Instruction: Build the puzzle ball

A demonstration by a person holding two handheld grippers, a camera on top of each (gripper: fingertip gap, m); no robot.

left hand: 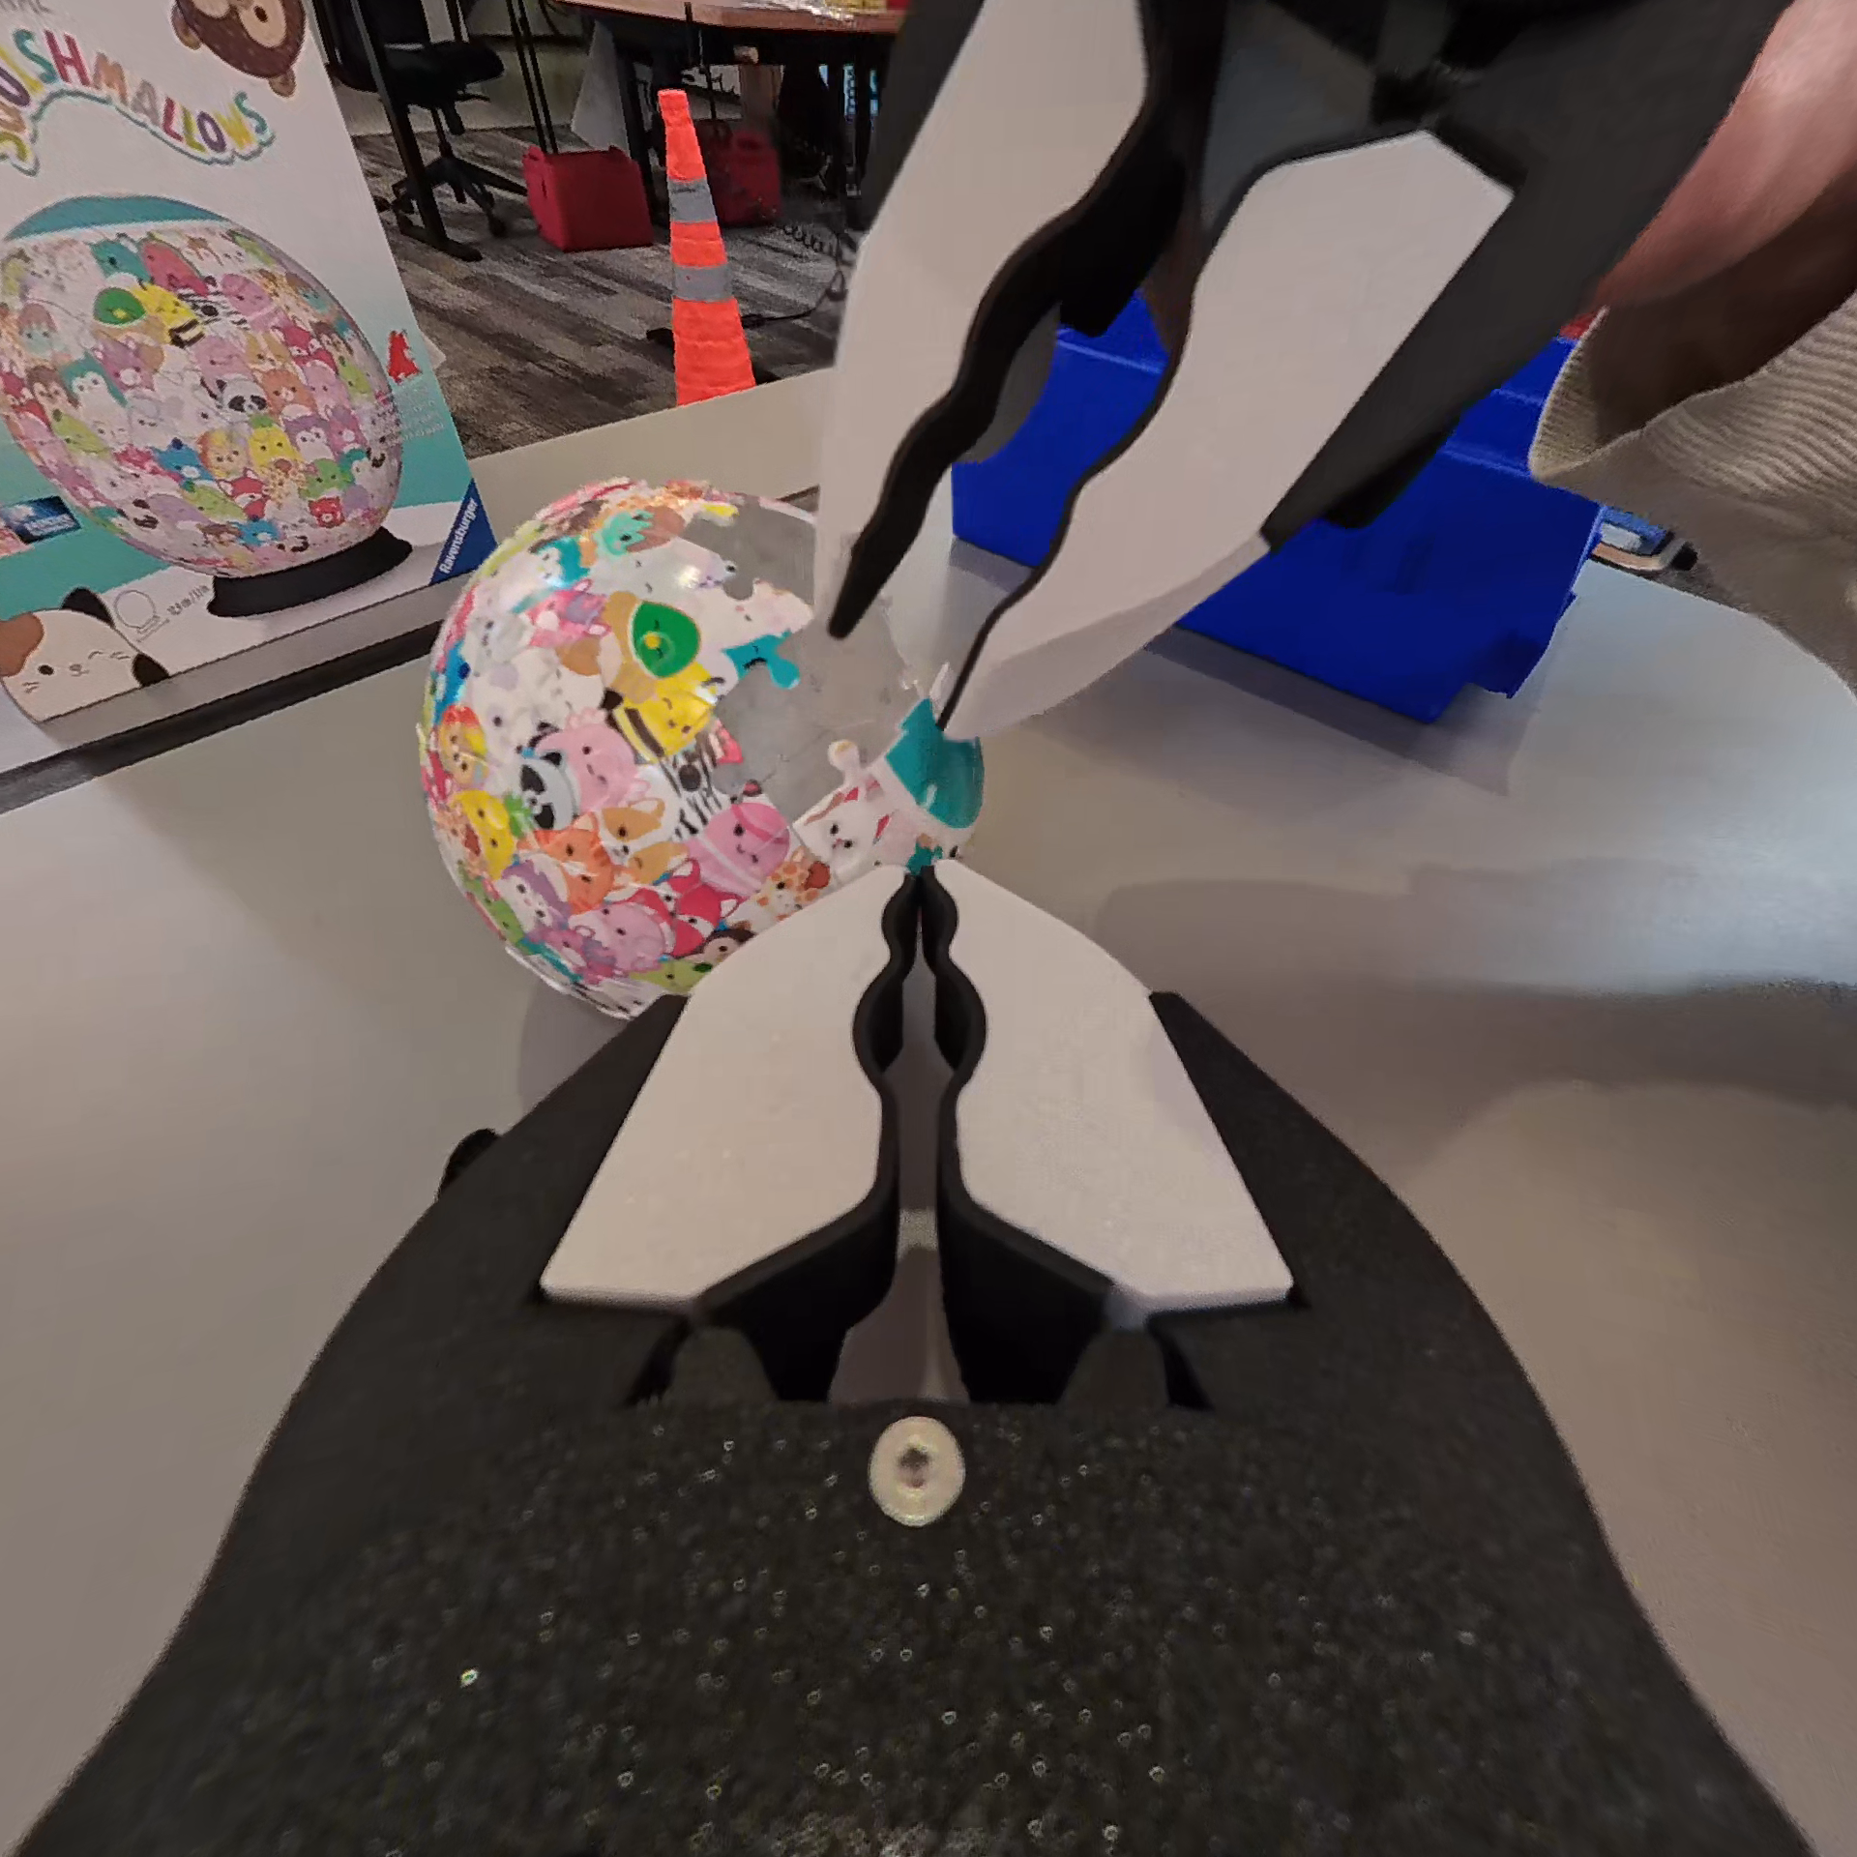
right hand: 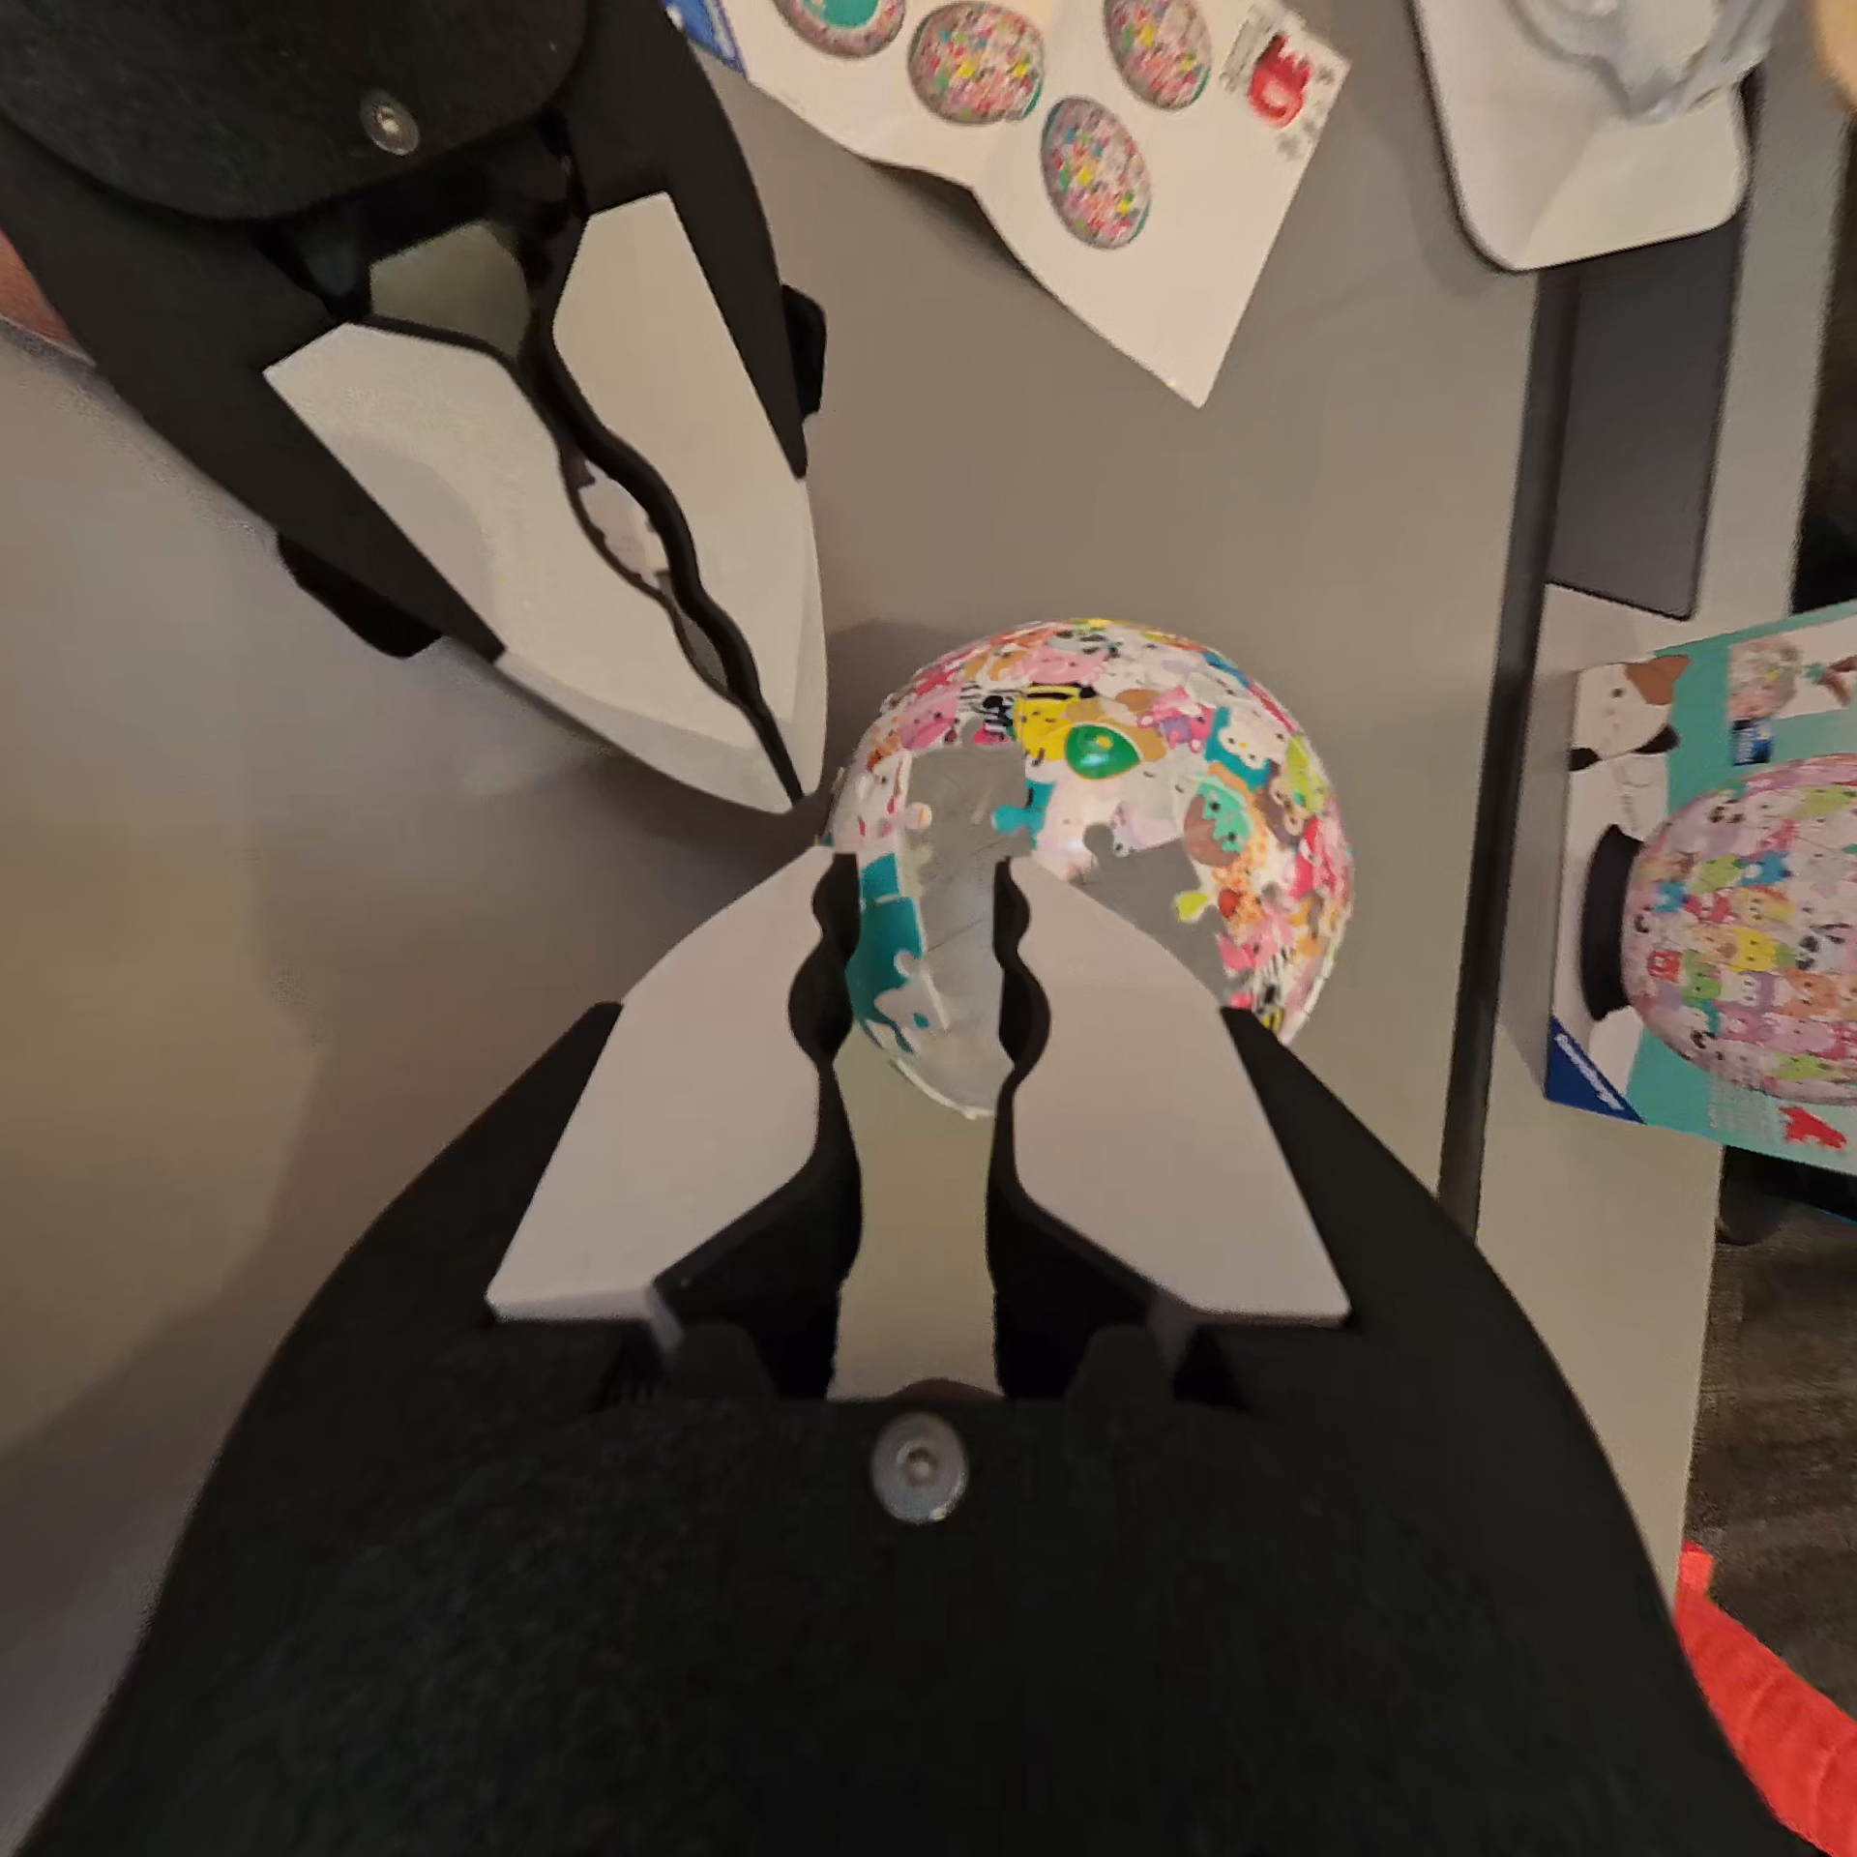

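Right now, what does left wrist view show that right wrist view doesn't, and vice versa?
Only the left wrist view: a blue bin behind the ball, an orange traffic cone on the floor, and a hand on the right gripper.

Only the right wrist view: a printed sheet with round ball pictures and a white tray at the table's far edge.

Both: the partly built puzzle ball with its open gap, the puzzle box, the left gripper shut at the ball's edge, and the right gripper open over the gap.
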